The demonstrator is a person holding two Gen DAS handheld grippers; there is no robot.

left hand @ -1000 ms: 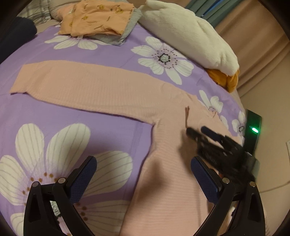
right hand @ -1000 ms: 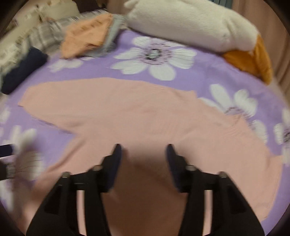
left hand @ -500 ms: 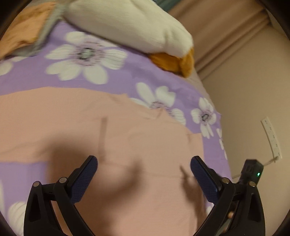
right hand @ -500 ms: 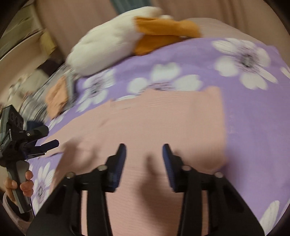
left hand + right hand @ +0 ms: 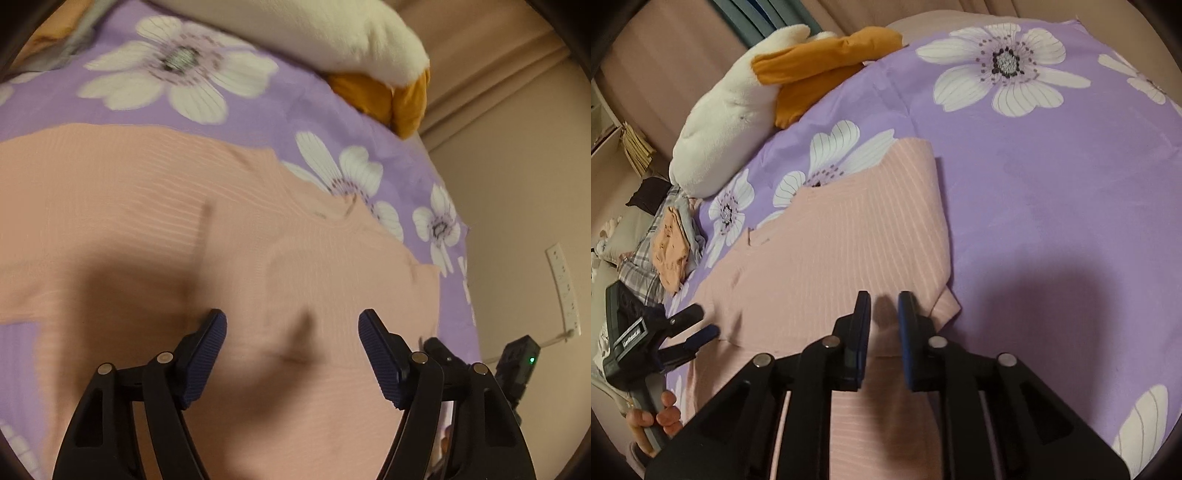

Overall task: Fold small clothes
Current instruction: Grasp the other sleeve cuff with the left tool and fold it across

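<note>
The pink top (image 5: pixel 155 229) lies flat on the purple floral bedspread (image 5: pixel 1052 192), and both tools have swung off the long sleeve they faced a second ago to the other side of the garment, near the bed's right edge. In the left wrist view the left gripper (image 5: pixel 291 325) hangs over the body of the top below the neckline; a second ago its jaws stood at their widest, and now they are closing, though no fold of cloth is between the pads and nothing is held. In the right wrist view the right gripper (image 5: pixel 884 299) has rolled round and come down at the near end of the right sleeve, where the cloth meets the body; its jaws, half open a second ago, are narrow and closing, with a bit of pink cloth rising in the gap. Whether the pads already press on it I cannot tell. My reading is that the step in hand is taking hold of this sleeve to lay it across the body, the first fold on this side. Far left on the bed sit a white and orange plush (image 5: pixel 731 110) and a pile of clothes (image 5: pixel 670 251), well apart from the work.
</note>
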